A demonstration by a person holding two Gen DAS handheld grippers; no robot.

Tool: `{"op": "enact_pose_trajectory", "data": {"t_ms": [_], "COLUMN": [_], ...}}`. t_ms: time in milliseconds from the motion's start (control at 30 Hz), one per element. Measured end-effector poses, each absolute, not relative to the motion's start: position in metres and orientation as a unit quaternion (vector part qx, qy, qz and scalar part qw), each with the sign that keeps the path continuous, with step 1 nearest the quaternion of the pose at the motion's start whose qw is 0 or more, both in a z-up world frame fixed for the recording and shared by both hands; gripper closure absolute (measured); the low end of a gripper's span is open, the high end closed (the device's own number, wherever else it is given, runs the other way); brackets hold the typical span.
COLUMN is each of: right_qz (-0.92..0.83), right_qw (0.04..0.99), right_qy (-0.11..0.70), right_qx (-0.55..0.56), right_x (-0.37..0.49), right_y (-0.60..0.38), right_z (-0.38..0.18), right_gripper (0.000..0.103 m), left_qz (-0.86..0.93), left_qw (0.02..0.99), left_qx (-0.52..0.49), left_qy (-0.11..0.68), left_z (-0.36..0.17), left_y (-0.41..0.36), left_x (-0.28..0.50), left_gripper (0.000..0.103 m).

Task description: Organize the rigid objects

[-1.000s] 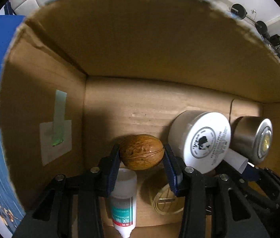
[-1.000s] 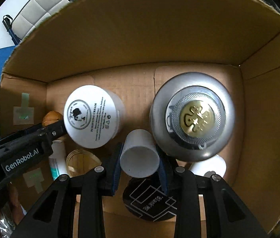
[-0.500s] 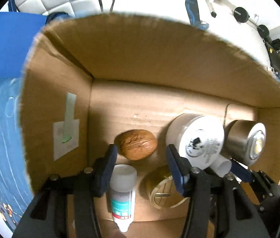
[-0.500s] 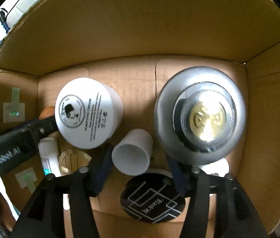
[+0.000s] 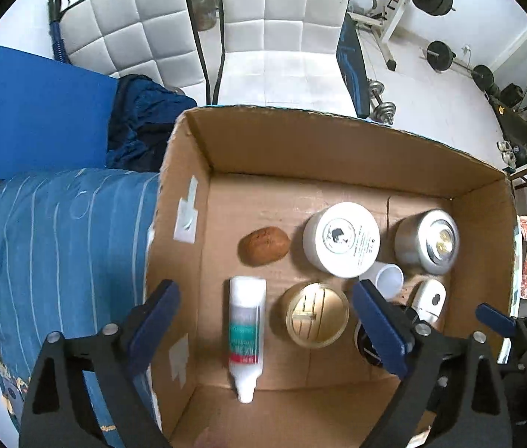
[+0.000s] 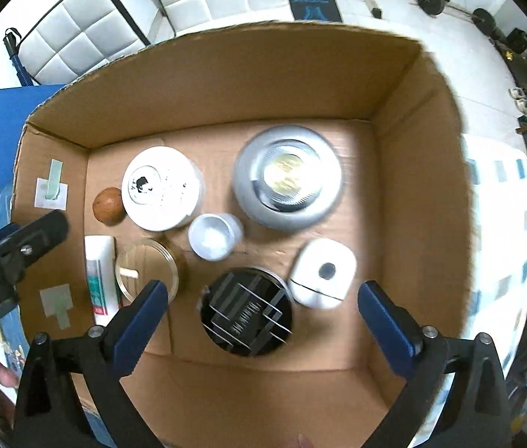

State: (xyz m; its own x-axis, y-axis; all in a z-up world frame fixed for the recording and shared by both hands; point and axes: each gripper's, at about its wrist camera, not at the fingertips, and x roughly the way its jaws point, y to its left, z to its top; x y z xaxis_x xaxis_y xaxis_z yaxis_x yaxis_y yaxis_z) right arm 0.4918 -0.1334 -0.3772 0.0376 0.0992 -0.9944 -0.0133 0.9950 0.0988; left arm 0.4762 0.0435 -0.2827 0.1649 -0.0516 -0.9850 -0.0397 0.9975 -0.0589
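In the left wrist view, the left gripper (image 5: pixel 267 319) is held wide open above the cardboard box (image 5: pixel 338 149), and nothing is gripped between its blue pads. The walnut (image 5: pixel 263 245) is seen on the box floor, farther than the fingertips and apart from them, just left of the white cream jar (image 5: pixel 342 239). A white bottle (image 5: pixel 246 330) lies between the fingers, with a round gold lid (image 5: pixel 317 313) beside it on the right. A bare strip of floor is left between the walnut and the left wall. At the far right stands a silver tin (image 5: pixel 427 242), and outside the box a blue striped cloth (image 5: pixel 58 254) is spread on the left. In the right wrist view, the right gripper (image 6: pixel 263 313) is also spread wide and holds nothing. The small white cup (image 6: pixel 214 236) stands upright beyond its fingertips, between the cream jar (image 6: pixel 161 194) and the silver tin (image 6: pixel 287 183), and seems to touch neither. A black round lid (image 6: pixel 246 321) and a white device (image 6: pixel 323 272) lie nearer, between the fingers. Free floor is seen along the right wall.
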Motion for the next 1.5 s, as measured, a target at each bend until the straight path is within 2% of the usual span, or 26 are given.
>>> {"op": "enact_pose_trajectory", "data": {"t_ms": [367,1067,1200,1500], "right_qz": [0.043,0.085,0.094,0.087], "right_qw": [0.734,0.830,0.849,0.862], "right_qy": [0.677,0.550,0.519,0.499], "right_qx": [0.033,0.039,0.025,0.017], "right_x": [0.454,0.240,0.197,0.134], "right_y": [-0.147,-0.214,-0.219,-0.211], "right_z": [-0.339,-0.124,-0.085,-0.039], "right_gripper": [0.000,0.000,0.000,0.000], "left_qz": [-0.005,0.011,0.010,-0.022], "left_qw": [0.779,0.872,0.880,0.884], "left_qx": [-0.039,-0.017,-0.017,-0.016], "left_qy": [0.625,0.488,0.474,0.467], "left_z": [-0.251,-0.063,-0.042,-0.014], "left_y": [0.038,0.017,0.014,0.016], "left_x": [0.431,0.216,0.189,0.146], "left_gripper": [0.005,0.005,0.005,0.005]}}
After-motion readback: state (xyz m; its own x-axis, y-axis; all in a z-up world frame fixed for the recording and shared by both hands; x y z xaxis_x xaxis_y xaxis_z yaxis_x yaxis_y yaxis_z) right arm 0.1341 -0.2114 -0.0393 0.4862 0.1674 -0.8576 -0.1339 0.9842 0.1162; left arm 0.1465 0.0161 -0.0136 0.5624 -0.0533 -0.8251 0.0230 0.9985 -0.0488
